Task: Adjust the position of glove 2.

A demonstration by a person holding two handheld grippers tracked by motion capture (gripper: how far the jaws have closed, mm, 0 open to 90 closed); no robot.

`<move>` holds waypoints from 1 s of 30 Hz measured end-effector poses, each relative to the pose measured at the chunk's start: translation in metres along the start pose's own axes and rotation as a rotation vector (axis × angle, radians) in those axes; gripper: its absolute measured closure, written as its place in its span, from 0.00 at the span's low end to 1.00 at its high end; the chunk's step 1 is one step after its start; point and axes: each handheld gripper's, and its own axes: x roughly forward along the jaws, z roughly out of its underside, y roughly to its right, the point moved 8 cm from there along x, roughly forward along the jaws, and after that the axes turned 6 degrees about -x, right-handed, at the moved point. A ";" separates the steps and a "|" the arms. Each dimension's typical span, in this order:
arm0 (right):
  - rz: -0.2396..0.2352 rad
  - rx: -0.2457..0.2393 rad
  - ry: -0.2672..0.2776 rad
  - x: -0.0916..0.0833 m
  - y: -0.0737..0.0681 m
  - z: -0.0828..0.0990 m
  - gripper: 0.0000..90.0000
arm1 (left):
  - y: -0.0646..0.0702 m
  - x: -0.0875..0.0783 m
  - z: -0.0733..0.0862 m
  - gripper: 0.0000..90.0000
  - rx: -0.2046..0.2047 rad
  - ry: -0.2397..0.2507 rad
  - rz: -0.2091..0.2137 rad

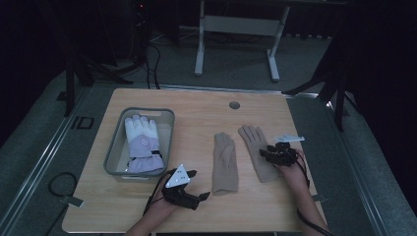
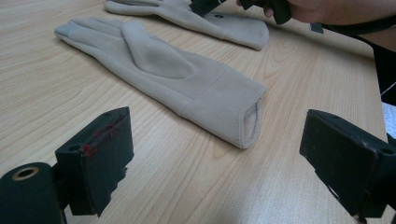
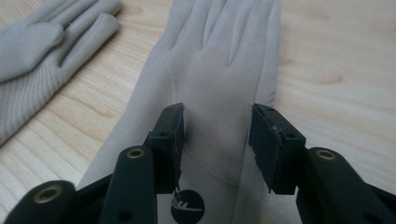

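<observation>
While the R gripper (image 3: 215, 140) sits over the cuff end of the right-hand beige glove (image 1: 256, 151), its jaws stand partly apart, straddling the fabric w/o pinching it; nothing held. Round dark logo patch (image 3: 187, 207) lies just below the jaws in the right gripper view, so the tool is at the wrist end, the glove fingers running straight away from it.

L gripper (image 2: 212, 154): jaws wide, empty, low over the bare wood. Second beige glove (image 2: 173, 79) lies just ahead of it, open cuff facing the jaws, fingers pointing away and off to the left of that view.

Key relation: each glove's long axis runs roughly front-to-back on the table (image 1: 196, 105), cuffs toward the person, fingers toward the far edge. Gloves lie side by side, near but not touching. R hand (image 1: 294, 174) is the nearer one for the right glove; L hand (image 1: 167, 201) nearer for the middle one.

Further out: grey bin (image 1: 114, 152) at table's left, holding a white/lilac padded glove (image 1: 142, 145). Bin is beside the L gripper, well apart from the R.

Judgement: likely next is a pinch at the cuff; the R jaws need only close, since they are already lined up with the glove's axis.
</observation>
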 end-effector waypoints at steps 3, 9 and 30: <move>0.019 0.004 0.011 0.000 -0.003 0.002 0.68 | 0.000 0.000 0.000 0.11 0.001 -0.001 0.001; 0.049 0.060 -0.008 0.000 -0.012 0.000 0.95 | 0.001 0.000 -0.001 0.11 0.002 0.004 0.001; 0.148 0.189 0.163 -0.045 -0.055 -0.060 0.97 | 0.000 -0.003 -0.003 0.11 -0.006 0.019 -0.005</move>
